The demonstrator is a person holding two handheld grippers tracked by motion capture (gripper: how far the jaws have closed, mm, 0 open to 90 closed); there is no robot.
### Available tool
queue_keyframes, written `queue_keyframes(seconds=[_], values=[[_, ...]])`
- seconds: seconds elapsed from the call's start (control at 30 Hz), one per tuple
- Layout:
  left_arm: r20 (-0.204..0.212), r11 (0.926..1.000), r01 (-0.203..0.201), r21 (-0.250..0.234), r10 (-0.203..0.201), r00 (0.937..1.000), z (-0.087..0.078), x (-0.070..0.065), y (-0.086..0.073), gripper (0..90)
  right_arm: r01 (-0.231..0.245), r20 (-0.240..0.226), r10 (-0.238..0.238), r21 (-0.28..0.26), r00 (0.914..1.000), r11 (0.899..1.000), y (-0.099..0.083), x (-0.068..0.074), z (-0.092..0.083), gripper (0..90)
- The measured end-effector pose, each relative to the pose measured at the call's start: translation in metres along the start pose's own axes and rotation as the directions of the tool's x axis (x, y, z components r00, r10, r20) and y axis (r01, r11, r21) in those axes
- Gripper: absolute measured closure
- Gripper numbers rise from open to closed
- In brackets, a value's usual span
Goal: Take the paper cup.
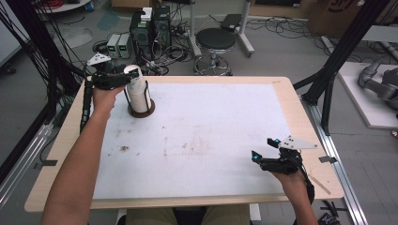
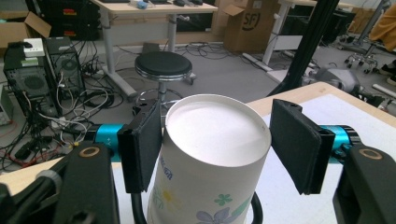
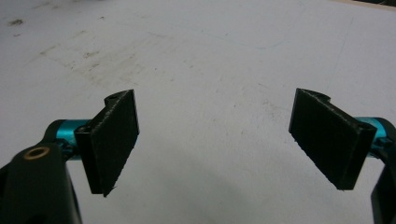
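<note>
Clearly, the left gripper (image 2: 212,149) stood at the far left corner of the white-topped wooden table (image 1: 211,140), its 2 black pads (image 2: 140,149) either side of the upside-down white paper cup with a flower print (image 2: 210,168), the left pad against the wall and the right pad showing a slight gap, so the grasping step seemed in hand. The cup sat in 1 dark wire holder on a round base (image 1: 141,111), so the next move likely called for a firm pinch and a straight lift; the right gripper (image 3: 215,140) rested wide open and empty near the right front edge, making 2 grippers, 1 cup, 1 holder.
</note>
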State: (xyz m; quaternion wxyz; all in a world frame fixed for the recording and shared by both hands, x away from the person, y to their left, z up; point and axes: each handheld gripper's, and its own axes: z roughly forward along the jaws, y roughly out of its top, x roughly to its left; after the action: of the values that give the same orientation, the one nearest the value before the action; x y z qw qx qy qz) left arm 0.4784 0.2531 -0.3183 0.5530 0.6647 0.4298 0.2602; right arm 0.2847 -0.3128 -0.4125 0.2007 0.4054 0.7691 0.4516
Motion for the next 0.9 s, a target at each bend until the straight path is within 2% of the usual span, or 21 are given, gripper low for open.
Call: queue_keyframes(seconds=[0.3,0.37,0.5,0.57,0.6,0.67,0.77,0.8,0.83,0.9], values=[[0.019,0.9963,0.026,-0.081,-0.025,0.9995,-0.014,0.000,0.009,36.3,0.000,-0.007,0.000,0.001,1.0000,1.000,0.001,0.002,0.001,16.1],[0.023,0.9930,0.039,-0.111,-0.036,0.9991,-0.019,0.001,0.012,36.4,0.001,-0.008,-0.001,0.002,1.0000,1.000,0.001,0.002,0.001,16.1],[0.040,0.9819,0.071,-0.176,-0.065,0.9971,-0.031,0.001,0.018,36.8,-0.005,-0.010,0.005,0.000,0.9999,1.000,0.002,0.002,0.001,16.4],[0.052,0.9804,0.061,-0.188,-0.052,0.9973,-0.040,-0.003,0.028,36.9,-0.005,-0.009,0.005,0.000,0.9999,1.000,0.002,0.002,0.001,16.4],[0.052,0.9804,0.061,-0.188,-0.052,0.9973,-0.040,-0.003,0.028,36.9,-0.006,-0.010,0.006,-0.001,0.9999,1.000,0.002,0.002,0.001,16.4],[0.059,0.9779,0.037,-0.206,-0.025,0.9980,-0.050,-0.009,0.042,37.0,-0.006,-0.008,0.006,-0.002,1.0000,1.000,0.002,0.002,0.001,16.4],[0.061,0.9764,0.033,-0.213,-0.020,0.9979,-0.057,-0.012,0.049,37.1,-0.009,-0.008,0.009,0.000,0.9999,1.000,0.002,0.002,0.001,16.4],[0.061,0.9746,0.014,-0.224,0.000,0.9981,-0.064,-0.016,0.055,37.1,-0.010,-0.005,0.010,-0.004,0.9999,1.000,0.002,0.001,0.000,16.5],[0.061,0.9746,0.014,-0.224,0.000,0.9981,-0.064,-0.016,0.055,37.1,-0.010,-0.004,0.010,-0.006,0.9999,1.000,0.002,0.001,0.000,16.5],[0.076,0.9693,0.011,-0.245,0.008,0.9970,-0.075,-0.022,0.062,37.1,-0.008,-0.005,0.008,-0.009,1.0000,1.000,0.002,0.001,-0.001,16.4]])
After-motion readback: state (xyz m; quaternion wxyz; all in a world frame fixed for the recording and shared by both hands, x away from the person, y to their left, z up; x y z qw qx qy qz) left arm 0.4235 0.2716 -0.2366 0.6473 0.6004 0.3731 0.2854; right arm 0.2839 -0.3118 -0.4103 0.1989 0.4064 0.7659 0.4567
